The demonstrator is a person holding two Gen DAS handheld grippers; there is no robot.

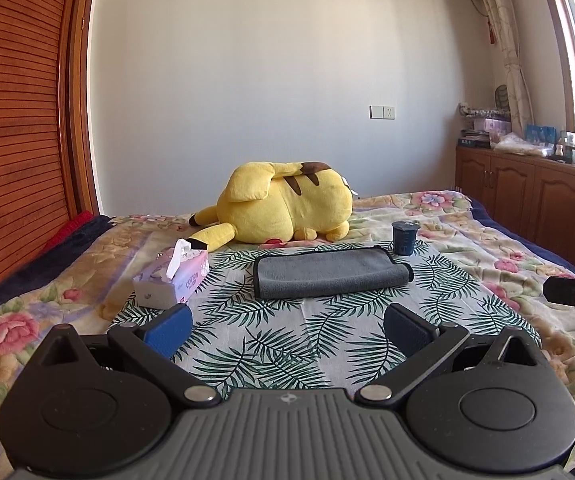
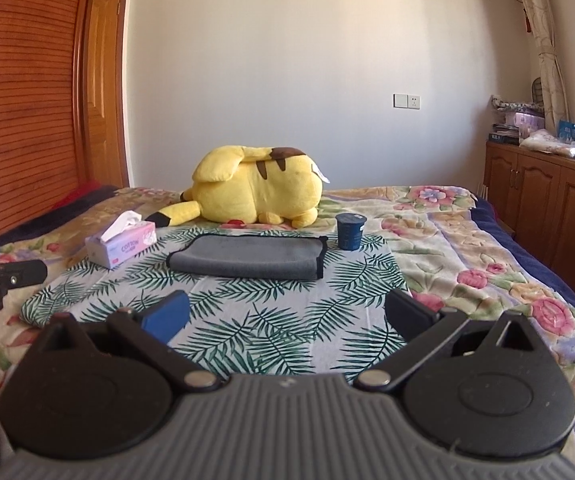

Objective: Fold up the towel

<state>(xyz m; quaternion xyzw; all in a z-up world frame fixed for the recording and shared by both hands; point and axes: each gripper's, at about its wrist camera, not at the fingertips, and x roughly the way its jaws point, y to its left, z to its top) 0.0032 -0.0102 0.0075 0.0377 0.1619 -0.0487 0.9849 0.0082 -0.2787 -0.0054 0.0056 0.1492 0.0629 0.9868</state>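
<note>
The grey towel [image 1: 329, 276] is lying in the middle of both frames, on a palm-leaf cloth [image 1: 287, 344] spread over the floral bed [image 1: 467, 232], probably to give it a flat, even surface for folding. It is already looking doubled over, with a rounded fold along its near edge and dark trim showing at its right end, so the fold is likely done or at least one step in. The left gripper [image 1: 287, 330] is sitting at the bottom of its frame with its blue pads spread wide and nothing between them; the right gripper [image 2: 285, 316] is likewise gaping and empty, both well short of the towel. A tissue box [image 1: 173, 280] is standing left of the towel, a dark cup [image 1: 405, 238] just beyond its upper right corner, and a yellow plush toy [image 1: 283, 208] is lying behind, all leaving the cloth's near half free for working
</note>
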